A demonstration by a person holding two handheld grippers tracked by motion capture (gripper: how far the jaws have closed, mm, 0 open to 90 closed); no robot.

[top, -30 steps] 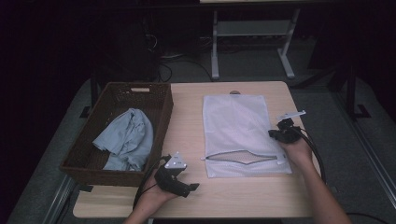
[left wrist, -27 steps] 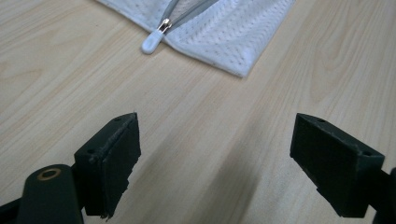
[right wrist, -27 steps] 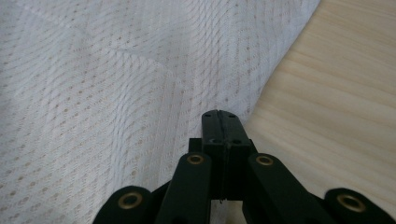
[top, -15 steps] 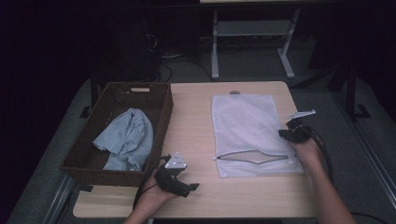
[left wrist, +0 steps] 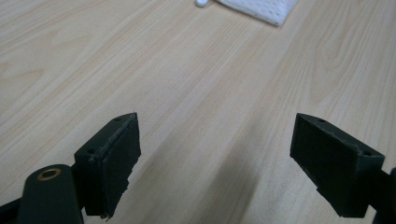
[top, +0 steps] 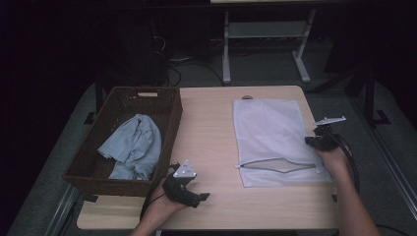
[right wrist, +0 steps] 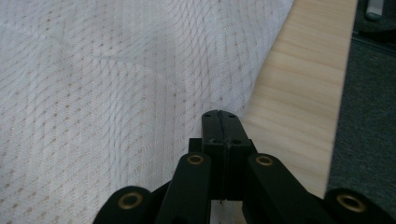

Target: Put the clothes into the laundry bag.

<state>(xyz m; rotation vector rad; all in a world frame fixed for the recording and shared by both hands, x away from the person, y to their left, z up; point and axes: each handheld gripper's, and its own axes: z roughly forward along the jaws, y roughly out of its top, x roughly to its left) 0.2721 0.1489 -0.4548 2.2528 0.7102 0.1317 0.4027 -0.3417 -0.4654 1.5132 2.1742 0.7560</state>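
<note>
Right gripper view, gripper [right wrist: 221, 116] (closed) at mesh bag [right wrist: 116, 93] edge

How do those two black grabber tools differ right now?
The left gripper has its fingers spread wide over bare wood, holding nothing; the right gripper has its fingers pressed together at the edge of the white mesh laundry bag. The left lies near the wicker basket, the right at the table's far side. Both are black and hand-held.

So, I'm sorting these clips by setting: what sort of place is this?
Probably a lab or workshop set up for laundry practice: a wooden table holding a wicker basket and mesh bag, with cables on the dark floor.
</note>
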